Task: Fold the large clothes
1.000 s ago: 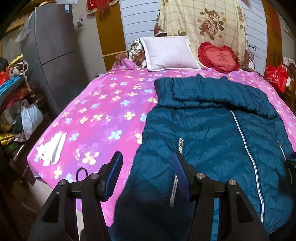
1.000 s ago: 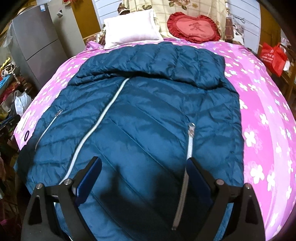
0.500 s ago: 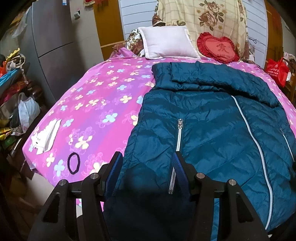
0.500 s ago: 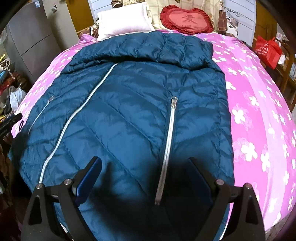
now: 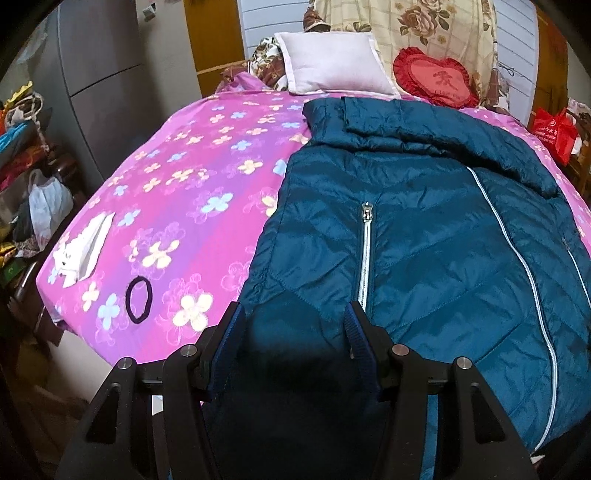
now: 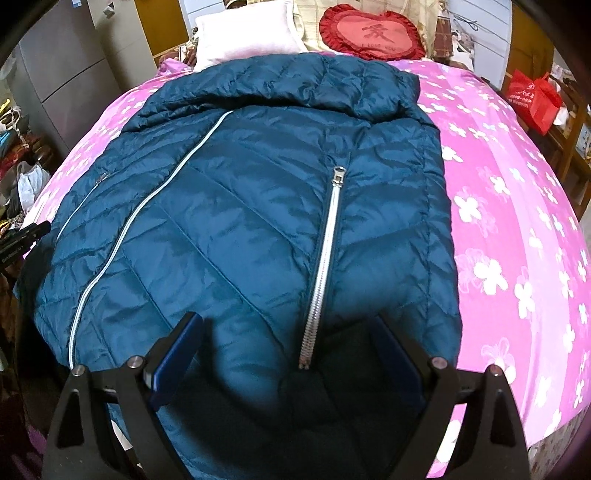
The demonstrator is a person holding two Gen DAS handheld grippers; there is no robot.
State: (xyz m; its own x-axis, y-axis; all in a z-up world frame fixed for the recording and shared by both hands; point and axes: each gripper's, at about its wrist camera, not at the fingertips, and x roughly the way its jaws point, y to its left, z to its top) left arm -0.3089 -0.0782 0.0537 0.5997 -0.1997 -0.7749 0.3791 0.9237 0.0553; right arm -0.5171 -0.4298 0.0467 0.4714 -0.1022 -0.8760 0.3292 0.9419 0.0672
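the big dark blue down jacket (image 6: 236,206) lies flat, front side up, on the pink flowered bedsheet (image 5: 192,192), with its hem at the near edge of the bed and its top part folded down near the white pillow (image 5: 332,62). the left gripper (image 5: 291,332) hovers over the hem corner with its fingers apart, holding nothing; the right gripper (image 6: 288,354) is wide open above the hem beside the silver pocket zipper (image 6: 325,266). the risk, i think: the shiny fabric can slip out, or the fingers catch only the top layer, so the fold comes crooked. the black hair tie (image 5: 138,295) is clear of it. the red heart cushion (image 6: 373,31) shows one chinese character, not readable for me.
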